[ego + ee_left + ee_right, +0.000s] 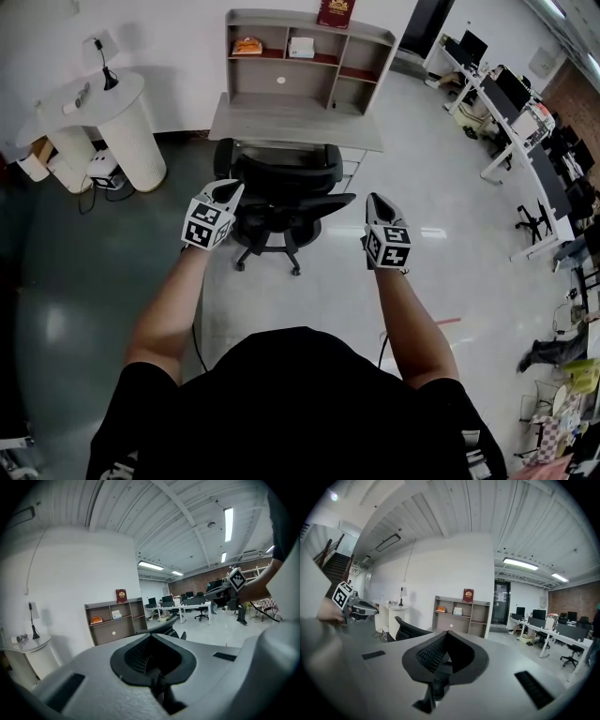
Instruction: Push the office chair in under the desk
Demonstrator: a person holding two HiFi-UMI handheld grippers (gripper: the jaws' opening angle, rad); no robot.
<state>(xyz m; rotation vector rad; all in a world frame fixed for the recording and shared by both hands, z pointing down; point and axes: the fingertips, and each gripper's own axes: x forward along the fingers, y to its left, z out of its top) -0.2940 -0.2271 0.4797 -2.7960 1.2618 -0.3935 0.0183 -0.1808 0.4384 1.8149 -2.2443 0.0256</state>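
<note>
1. Black office chair (281,187) at 12 o'clock, just in front of grey desk (281,127), backrest twd person.
2. L gripper (229,191) at chair's 9 o'clock, jaws closed tight, nothing betw them.
3. R gripper (376,201) at chair's 3 o'clock, jaws likewise closed, empty.

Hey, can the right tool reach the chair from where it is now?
Probably yes: the right tool, shut, hovers just right of the chair, and nothing stands between them.
</note>
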